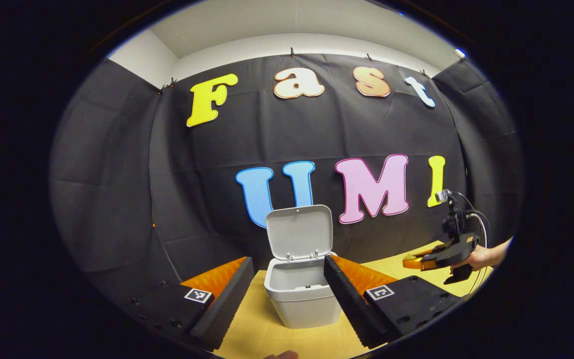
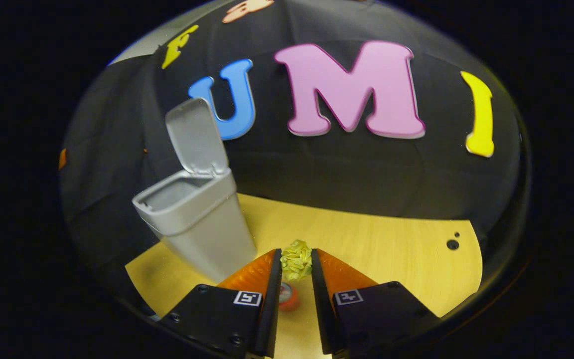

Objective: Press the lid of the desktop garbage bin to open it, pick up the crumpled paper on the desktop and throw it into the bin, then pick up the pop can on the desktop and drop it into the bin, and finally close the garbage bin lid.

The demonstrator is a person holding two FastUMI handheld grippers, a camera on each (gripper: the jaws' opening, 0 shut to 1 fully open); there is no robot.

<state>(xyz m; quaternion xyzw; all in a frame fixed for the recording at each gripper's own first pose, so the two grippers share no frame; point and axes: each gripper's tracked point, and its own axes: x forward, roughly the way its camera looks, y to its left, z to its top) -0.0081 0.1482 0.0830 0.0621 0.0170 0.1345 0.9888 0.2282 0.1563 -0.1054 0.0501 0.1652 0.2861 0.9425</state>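
The grey desktop bin (image 1: 303,299) stands on the wooden table with its lid (image 1: 299,232) flipped up. My left gripper (image 1: 288,263) is open, its fingers wide apart on either side of the bin, a little short of it. In the right gripper view the bin (image 2: 202,219) is at the left, lid (image 2: 195,134) raised. My right gripper (image 2: 296,256) is shut on the yellow crumpled paper (image 2: 295,260), held above the table. Beneath it, between the fingers, the red pop can (image 2: 287,297) lies on the table. A hand holds the right gripper (image 1: 416,261) far right of the bin.
The light wooden table (image 2: 391,249) stretches right of the bin, with two small dark holes (image 2: 452,244) near its far right edge. The black cloth wall stands close behind the bin.
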